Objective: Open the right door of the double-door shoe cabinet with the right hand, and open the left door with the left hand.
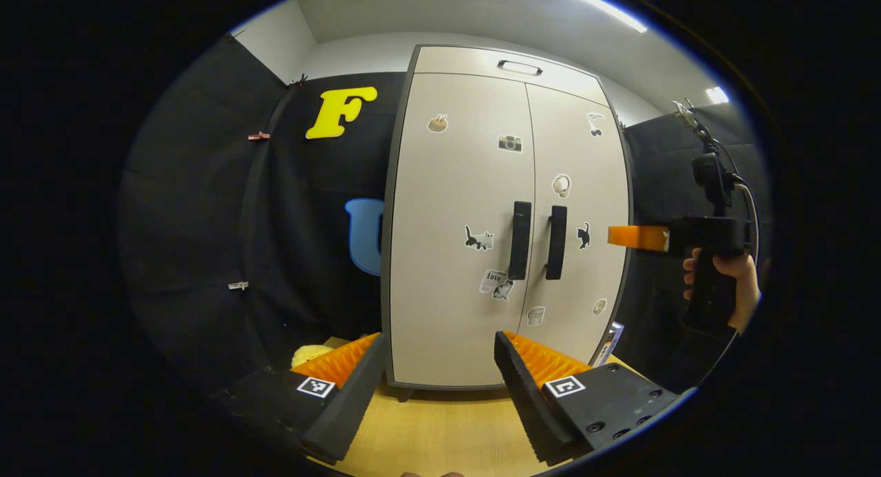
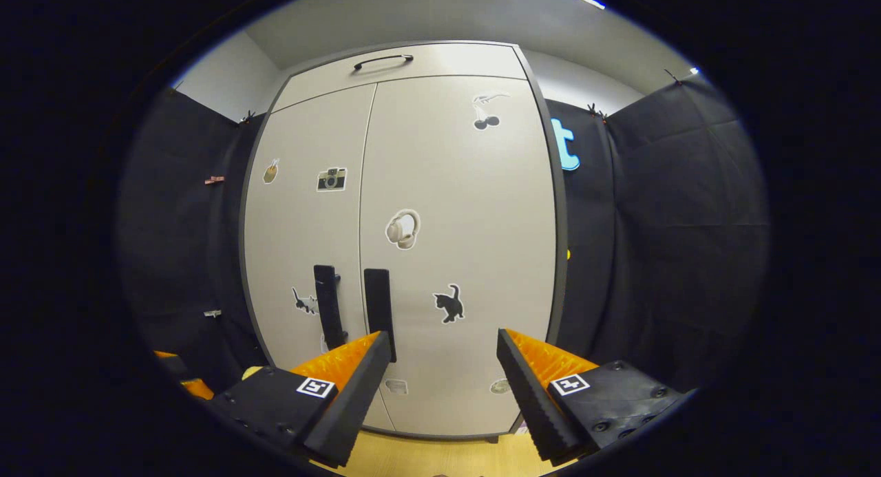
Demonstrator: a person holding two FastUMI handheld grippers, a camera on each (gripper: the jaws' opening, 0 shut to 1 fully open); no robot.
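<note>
- Straight ahead on the wooden table (image 1: 440,429), the cabinet (image 1: 506,222) stands shut, both doors flush.
- Left handle (image 1: 519,239) and right handle (image 1: 556,241) sit side by side at the middle seam.
- Left gripper (image 1: 440,377) gapes wide, holding nothing.
- Right gripper (image 2: 440,374) is wide open too, empty, near the right door (image 2: 461,257), with a hand (image 1: 723,284) holding it.

Black cloth (image 1: 206,208) hangs on both sides of me as the booth wall, pinned along its top edge with small clips (image 1: 259,136). Above the cloth I see a pale grey wall (image 1: 358,54) and a white ceiling (image 1: 440,9). A bright strip light (image 1: 599,5) runs across the ceiling, a second lamp (image 1: 716,94) glows off to my right. Underfoot, a light wooden floor (image 1: 440,429) with visible grain.
</note>
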